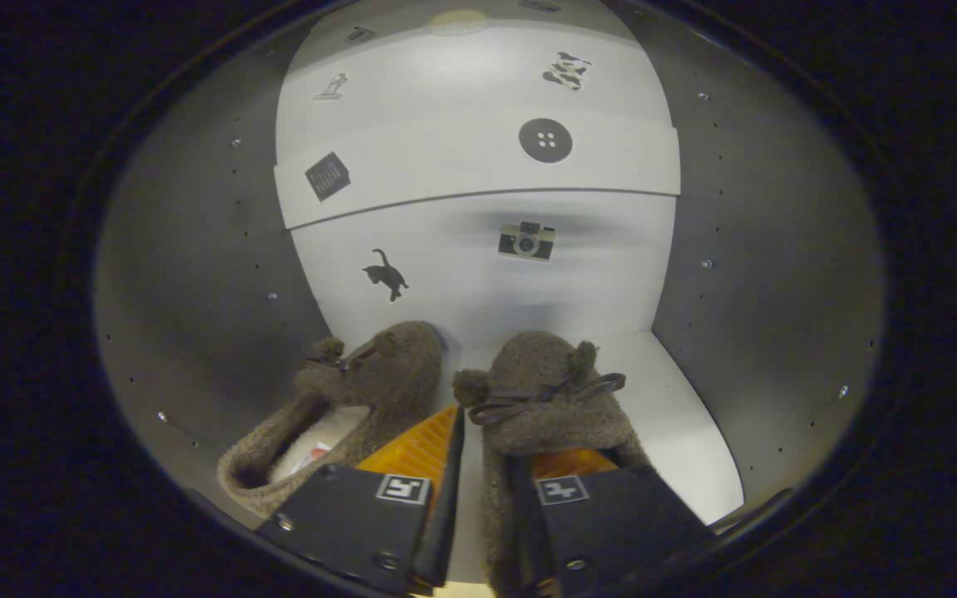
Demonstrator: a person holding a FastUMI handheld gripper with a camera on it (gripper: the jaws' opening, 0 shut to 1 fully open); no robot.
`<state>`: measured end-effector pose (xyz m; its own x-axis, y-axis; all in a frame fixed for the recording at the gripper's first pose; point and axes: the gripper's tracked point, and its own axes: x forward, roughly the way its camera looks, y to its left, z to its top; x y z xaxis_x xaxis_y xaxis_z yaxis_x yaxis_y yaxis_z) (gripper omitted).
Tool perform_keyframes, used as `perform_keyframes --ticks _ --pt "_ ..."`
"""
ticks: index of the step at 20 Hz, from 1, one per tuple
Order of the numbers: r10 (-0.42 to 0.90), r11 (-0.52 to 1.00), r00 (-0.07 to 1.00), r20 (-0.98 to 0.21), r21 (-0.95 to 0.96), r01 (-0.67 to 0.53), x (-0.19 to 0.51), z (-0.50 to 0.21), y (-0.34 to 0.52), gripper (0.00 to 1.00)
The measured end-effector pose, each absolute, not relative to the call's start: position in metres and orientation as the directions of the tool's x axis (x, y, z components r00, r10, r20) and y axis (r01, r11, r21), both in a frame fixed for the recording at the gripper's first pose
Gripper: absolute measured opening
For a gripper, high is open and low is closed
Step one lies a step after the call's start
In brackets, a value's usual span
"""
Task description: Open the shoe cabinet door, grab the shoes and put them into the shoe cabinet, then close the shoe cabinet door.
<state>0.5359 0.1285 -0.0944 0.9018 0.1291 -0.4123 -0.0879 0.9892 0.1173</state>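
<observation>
Two brown fuzzy slippers with small bows stand side by side on the white floor (682, 423) of the shoe cabinet, toes toward the back panel. The left slipper (383, 370) lies just left of my left finger. The right slipper (541, 407) has my right finger inside its opening. My left finger stands in the lane between the two slippers. My gripper (499, 440) straddles the right slipper's inner side wall. It is open, and a thin strip of white floor shows between the left finger and that wall.
Grey side walls (196, 274) with rows of peg holes close in left and right. A white shelf (462, 170) crosses above the slippers. The white back panel (487, 274) carries small stickers, among them a cat and a camera.
</observation>
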Motion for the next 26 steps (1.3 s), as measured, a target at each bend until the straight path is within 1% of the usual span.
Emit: perform_keyframes --ticks 6,8,11,14,16,22,26 --pt "0.136 0.990 0.923 -0.361 0.076 -0.116 0.505 -0.077 0.128 0.84" --pt "0.130 0.991 0.933 -0.336 0.069 -0.113 0.491 -0.071 0.125 0.82" --pt "0.095 0.995 0.957 -0.273 0.004 -0.098 0.473 -0.051 0.119 0.82" --pt "0.120 0.992 0.962 -0.245 -0.004 -0.125 0.442 -0.037 0.126 0.94" --pt "0.125 0.991 0.969 -0.214 -0.008 -0.130 0.415 -0.027 0.129 0.94" --pt "0.179 0.984 0.981 -0.080 0.004 -0.179 0.292 0.009 0.137 0.95" --pt "0.220 0.976 0.975 -0.016 0.004 -0.220 0.196 0.023 0.128 0.99"
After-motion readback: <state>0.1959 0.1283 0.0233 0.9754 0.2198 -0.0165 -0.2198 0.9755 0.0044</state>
